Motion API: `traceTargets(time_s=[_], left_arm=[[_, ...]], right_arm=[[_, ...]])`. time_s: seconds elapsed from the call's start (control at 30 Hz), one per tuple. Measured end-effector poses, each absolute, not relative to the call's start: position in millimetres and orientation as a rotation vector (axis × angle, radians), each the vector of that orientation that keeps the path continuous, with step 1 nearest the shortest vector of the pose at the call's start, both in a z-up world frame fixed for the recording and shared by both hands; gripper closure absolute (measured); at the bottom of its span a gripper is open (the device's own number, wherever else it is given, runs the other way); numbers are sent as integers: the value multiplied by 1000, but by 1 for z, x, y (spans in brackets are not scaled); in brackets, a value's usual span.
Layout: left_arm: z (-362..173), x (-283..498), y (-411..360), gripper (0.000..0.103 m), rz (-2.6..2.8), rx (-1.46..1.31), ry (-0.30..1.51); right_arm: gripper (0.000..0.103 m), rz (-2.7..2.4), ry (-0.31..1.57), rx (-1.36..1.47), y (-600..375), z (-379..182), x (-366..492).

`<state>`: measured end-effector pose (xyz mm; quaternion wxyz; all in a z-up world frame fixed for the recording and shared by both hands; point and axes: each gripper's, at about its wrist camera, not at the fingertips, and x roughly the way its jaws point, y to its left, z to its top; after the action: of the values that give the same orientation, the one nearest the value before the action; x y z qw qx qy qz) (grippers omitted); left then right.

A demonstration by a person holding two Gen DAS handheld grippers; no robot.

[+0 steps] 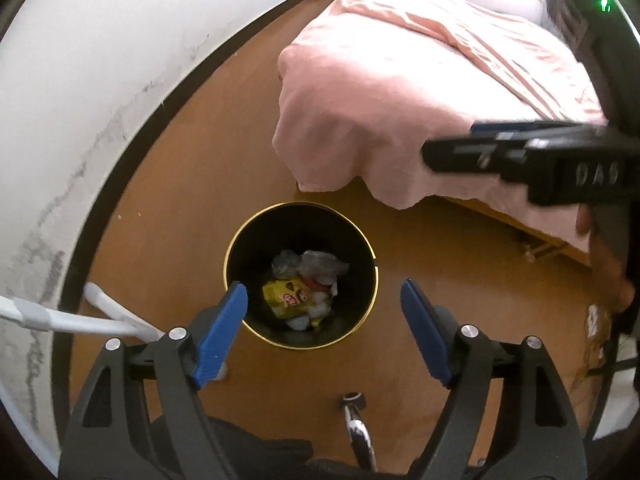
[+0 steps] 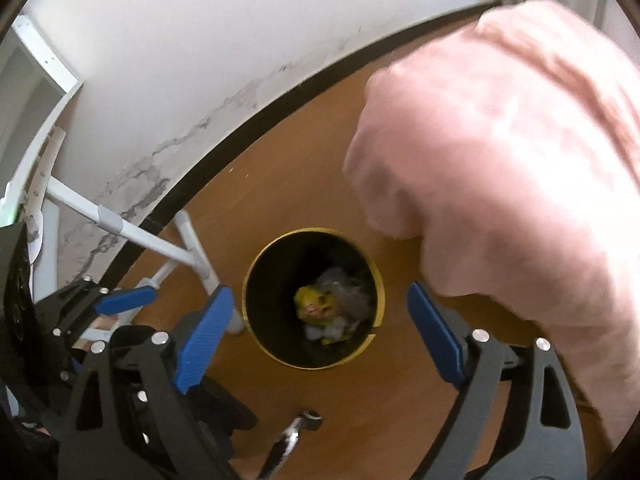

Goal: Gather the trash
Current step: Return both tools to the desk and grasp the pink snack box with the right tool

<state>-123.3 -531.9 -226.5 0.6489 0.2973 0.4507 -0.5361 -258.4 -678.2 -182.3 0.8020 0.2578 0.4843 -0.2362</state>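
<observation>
A black trash bin with a gold rim (image 1: 372,248) (image 2: 256,264) stands on the wooden floor. Inside lie a yellow wrapper (image 1: 288,298) (image 2: 314,302), crumpled clear plastic (image 1: 320,266) and white tissue. My left gripper (image 1: 323,286) hangs above the bin's mouth, open, with nothing between its blue pads. My right gripper (image 2: 320,288) also hangs above the bin, open and empty. In the left wrist view the right gripper's black body (image 1: 520,156) crosses the right edge. In the right wrist view a blue finger (image 2: 128,298) of the left gripper shows at the left.
A bed with a pink blanket (image 1: 400,100) (image 2: 500,160) overhangs the floor just right of the bin. White metal frame legs (image 1: 100,320) (image 2: 160,240) stand left of it by the white wall and dark baseboard. A chrome chair leg with a caster (image 1: 354,404) (image 2: 308,418) lies near me.
</observation>
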Motion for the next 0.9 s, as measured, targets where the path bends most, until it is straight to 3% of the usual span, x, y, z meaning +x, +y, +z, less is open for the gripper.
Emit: traceTargets(time_s=[0.2, 0.33, 0.5, 0.7, 0.9], left_arm=[[-148, -144, -499, 26, -1292, 600, 904], [-86, -139, -457, 12, -1283, 499, 801], [-36, -105, -384, 12, -1119, 454, 716], [-8, -52, -267, 10, -788, 457, 638], [-16, 27, -142, 10, -456, 360, 769]], right_arm=[[8, -582, 965, 408, -654, -103, -282], [7, -591, 841, 345, -619, -44, -276], [7, -469, 721, 322, -566, -1, -234], [7, -191, 665, 206, -467, 27, -138], [7, 38, 597, 141, -360, 51, -61]])
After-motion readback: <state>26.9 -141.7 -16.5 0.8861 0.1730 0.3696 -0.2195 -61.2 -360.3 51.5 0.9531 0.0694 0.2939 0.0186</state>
